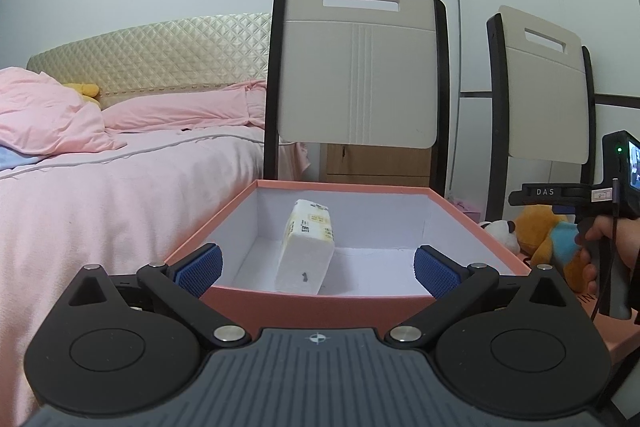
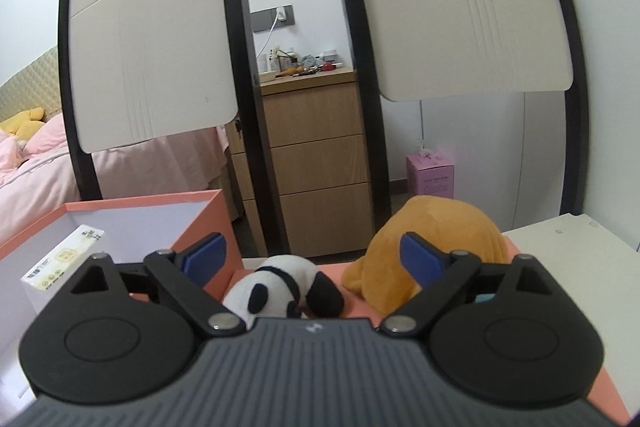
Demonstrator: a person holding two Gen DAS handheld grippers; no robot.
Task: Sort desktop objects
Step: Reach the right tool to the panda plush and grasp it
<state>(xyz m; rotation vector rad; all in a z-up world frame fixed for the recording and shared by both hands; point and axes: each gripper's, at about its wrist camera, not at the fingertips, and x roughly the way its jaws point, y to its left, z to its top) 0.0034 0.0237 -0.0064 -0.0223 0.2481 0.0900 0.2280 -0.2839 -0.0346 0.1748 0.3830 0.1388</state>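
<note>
Over the near rim of the pink box (image 1: 320, 301) my left gripper (image 1: 318, 273) hangs with its blue pads spread wide, nothing between them. Inside the box a white tissue pack (image 1: 306, 247) leans tilted on the pale floor, roughly in the middle. My right gripper (image 2: 316, 261) is just as wide — it holds nothing — and looks down on a panda plush (image 2: 280, 287) lying just beside an orange plush (image 2: 436, 239) (face hidden from me), both to the right of the box. Two chair backs (image 1: 358, 63) stand behind, a pink bed (image 1: 100, 187) to the left.
</note>
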